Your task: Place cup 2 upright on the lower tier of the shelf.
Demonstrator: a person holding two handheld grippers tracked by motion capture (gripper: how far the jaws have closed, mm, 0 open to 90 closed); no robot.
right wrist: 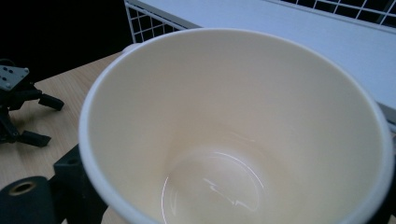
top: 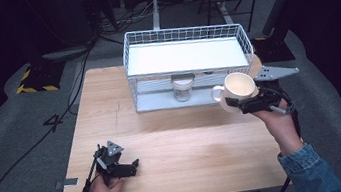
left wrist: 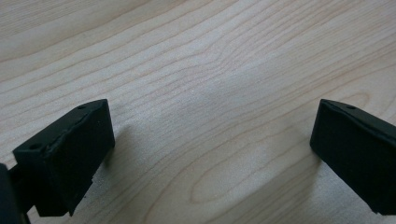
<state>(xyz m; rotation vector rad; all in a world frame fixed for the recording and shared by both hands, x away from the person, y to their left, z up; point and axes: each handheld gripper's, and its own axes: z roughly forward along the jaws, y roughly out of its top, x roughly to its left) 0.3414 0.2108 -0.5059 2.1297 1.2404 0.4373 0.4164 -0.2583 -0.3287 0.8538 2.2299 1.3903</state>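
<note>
Left tool [top: 127, 165]: resting on the tabletop [top: 190, 143], jaws spread wide, gripping nothing.
Right tool [top: 240, 103]: clamping the cream mug [top: 237, 88], lifting it.
Progress: mug picked up; wire rack [top: 188, 55] just ahead, placing remaining.

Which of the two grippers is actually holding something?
The right gripper: its jaws are shut on a cream mug held in the air beside the wire rack. The left gripper sits open and empty, low over the table.

The right gripper [top: 240, 102] holds a cream mug [top: 236, 89] just in front of the wire rack [top: 184, 33]; a jar [top: 183, 87] stands on the rack's lower shelf.
</note>
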